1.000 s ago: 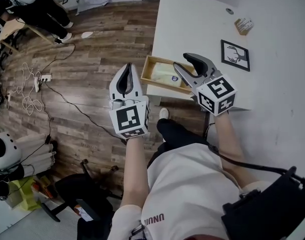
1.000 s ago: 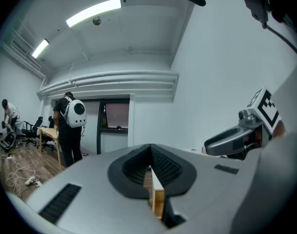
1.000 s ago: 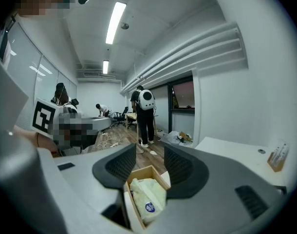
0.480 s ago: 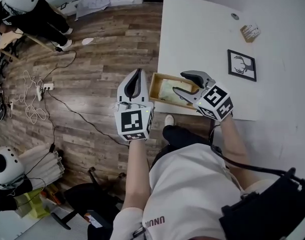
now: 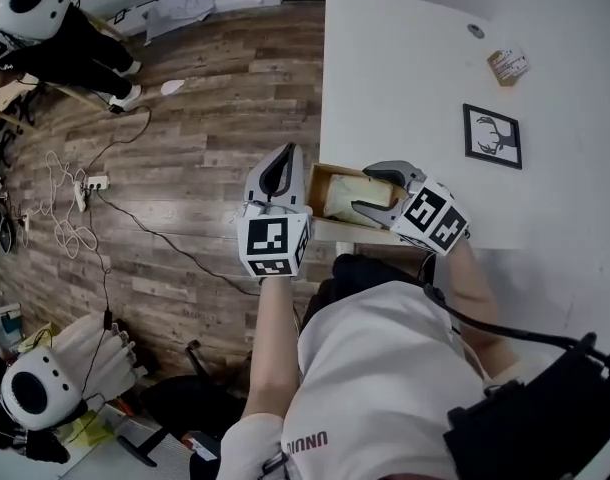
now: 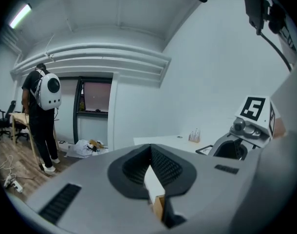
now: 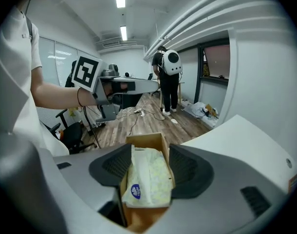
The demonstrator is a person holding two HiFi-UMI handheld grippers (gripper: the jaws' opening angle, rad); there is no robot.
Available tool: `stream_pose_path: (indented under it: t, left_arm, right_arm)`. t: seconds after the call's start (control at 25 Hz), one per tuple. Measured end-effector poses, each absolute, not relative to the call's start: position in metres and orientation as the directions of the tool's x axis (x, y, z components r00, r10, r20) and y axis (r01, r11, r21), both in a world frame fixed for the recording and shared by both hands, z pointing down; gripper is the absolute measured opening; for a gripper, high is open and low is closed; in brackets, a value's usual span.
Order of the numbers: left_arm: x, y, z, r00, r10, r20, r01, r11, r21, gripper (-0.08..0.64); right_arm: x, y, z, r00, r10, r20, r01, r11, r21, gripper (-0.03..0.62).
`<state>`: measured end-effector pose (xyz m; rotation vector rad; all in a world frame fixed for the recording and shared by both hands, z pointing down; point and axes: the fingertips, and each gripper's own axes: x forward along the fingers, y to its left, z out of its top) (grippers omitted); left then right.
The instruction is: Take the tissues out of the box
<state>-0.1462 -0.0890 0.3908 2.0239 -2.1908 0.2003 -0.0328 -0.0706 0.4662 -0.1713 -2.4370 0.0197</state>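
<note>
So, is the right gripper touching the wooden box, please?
Cannot tell. Right gripper view: the right gripper, jaws opening, flanks the wooden box; no plain gap or contact.

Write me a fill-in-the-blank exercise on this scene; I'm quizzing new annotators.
The tissue pack lies ___ the wooden box.
That box stands between the opening jaws of the ___ claw.
The left claw, jaws shut, holds ___.
The framed picture on the table shows a ___.
Missing words: inside; right; nothing; deer.
</note>
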Motion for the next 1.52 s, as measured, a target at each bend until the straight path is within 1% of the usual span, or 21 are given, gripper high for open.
stream_pose_path:
  t: [0.32,0.52,0.68,0.84,1.2,1.52]
  left_arm:
    - [-0.145,-0.107,0.406,-0.008,-0.974,0.226,-1.0,0.014,0.024,0.012]
    - [-0.14,-0.116,0.413,0.065,-0.969,0.239,-0.998,-0.06,0.029,0.012]
    - [-0.134,-0.124,0.43,0.119,-0.95,0.287,-0.993,-0.11,0.047,0.012]
    - [-0.129,-0.134,0.44,0.179,-0.931,0.317,-0.984,-0.169,0.059,0.012]
    - [-0.127,-0.146,0.451,0.264,-0.909,0.322,-0.964,-0.25,0.084,0.012]
    - [-0.118,-0.158,0.462,0.304,-0.895,0.326,-0.953,-0.287,0.1,0.012]
  right_arm:
    - [-0.03,-0.05,0.487,-0.699,0.191,0.689,0.187,0.979,-0.081,0.252]
    - [-0.03,-0.053,0.503,-0.652,0.155,0.742,0.167,0.984,-0.059,0.252]
    - [-0.025,-0.054,0.515,-0.621,0.145,0.77,0.141,0.987,-0.072,0.255]
    - [-0.023,-0.058,0.527,-0.583,0.1,0.806,0.118,0.992,-0.037,0.254]
    - [-0.021,-0.06,0.551,-0.505,0.082,0.859,0.086,0.995,-0.045,0.252]
    - [-0.016,-0.062,0.569,-0.483,0.104,0.869,0.061,0.994,-0.085,0.179]
